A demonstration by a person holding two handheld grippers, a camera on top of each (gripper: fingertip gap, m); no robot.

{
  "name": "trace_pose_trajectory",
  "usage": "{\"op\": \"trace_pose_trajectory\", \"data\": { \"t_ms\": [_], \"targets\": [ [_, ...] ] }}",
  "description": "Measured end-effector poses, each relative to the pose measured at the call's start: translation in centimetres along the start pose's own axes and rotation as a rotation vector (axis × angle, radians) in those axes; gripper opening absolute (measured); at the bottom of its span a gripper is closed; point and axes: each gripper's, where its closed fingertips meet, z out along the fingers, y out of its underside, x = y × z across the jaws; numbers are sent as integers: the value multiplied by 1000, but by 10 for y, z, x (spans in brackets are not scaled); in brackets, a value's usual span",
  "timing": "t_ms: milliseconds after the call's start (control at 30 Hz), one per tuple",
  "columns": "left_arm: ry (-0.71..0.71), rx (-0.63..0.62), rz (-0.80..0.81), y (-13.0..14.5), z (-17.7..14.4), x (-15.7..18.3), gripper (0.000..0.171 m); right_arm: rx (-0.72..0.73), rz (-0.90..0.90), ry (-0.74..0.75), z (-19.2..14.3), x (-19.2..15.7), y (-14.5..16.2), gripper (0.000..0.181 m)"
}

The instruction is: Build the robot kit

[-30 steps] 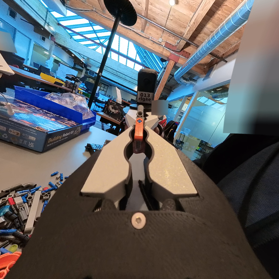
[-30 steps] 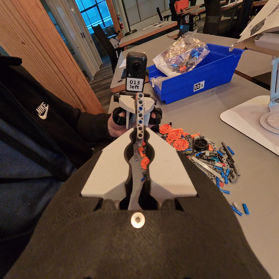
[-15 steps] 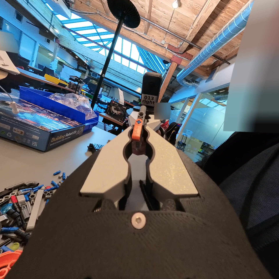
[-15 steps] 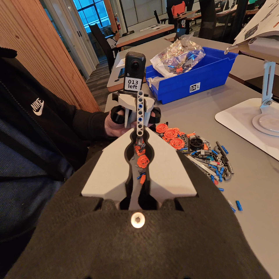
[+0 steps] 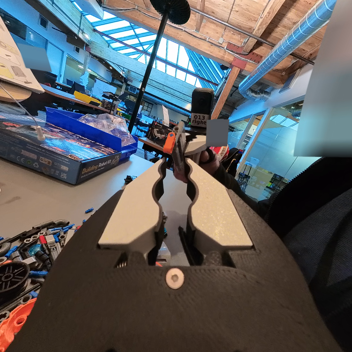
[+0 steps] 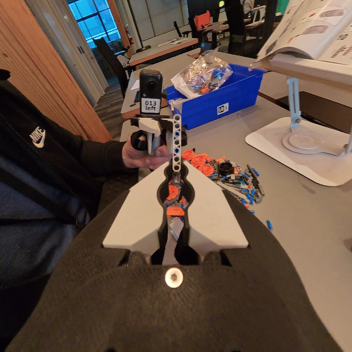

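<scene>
My right gripper [image 6: 176, 166] is shut on the lower end of a light grey beam with holes [image 6: 176, 142]. It holds the beam upright above the grey table [image 6: 308, 228]. Two holes carry blue pins. In the left wrist view the beam [image 5: 179, 152] carries a small orange piece [image 5: 169, 142] with a blue pin on its left side. My left gripper [image 5: 174, 164] is open and empty, its fingertips just short of the beam. In the right wrist view the left gripper [image 6: 152, 131] sits just left of and behind the beam, held by a hand.
A pile of small grey, blue, black and orange parts [image 6: 228, 177] lies on the table; it also shows in the left wrist view [image 5: 28, 247]. A blue bin [image 6: 209, 108] with plastic bags stands behind. A white stand [image 6: 297, 137] bears an open booklet. A blue kit box [image 5: 57, 152] lies left. Left tips to right tips: about 7 cm.
My left gripper has opened and let go of the orange piece, which stays on the beam. It has drawn back and to the left. The right gripper still holds the beam.
</scene>
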Motion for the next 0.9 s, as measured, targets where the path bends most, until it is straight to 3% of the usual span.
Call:
{"op": "trace_pose_trajectory", "data": {
  "t_ms": [367, 600, 767, 900],
  "targets": [
    [-44, -50, 43, 8, 3, -5, 16, 10, 5, 139, -53, 31, -2, 5],
    [-123, -138, 126, 6, 10, -8, 18, 26, 25, 319, -121, 58, -1, 5],
    [-121, -288, 240, 8, 42, 1, 24, 4, 81, 439, -171, 80, 17, 5],
    [-86, -454, 333, 33, 85, 2, 30, -32, 152, 465, -183, 96, 42, 5]
  ]
}}
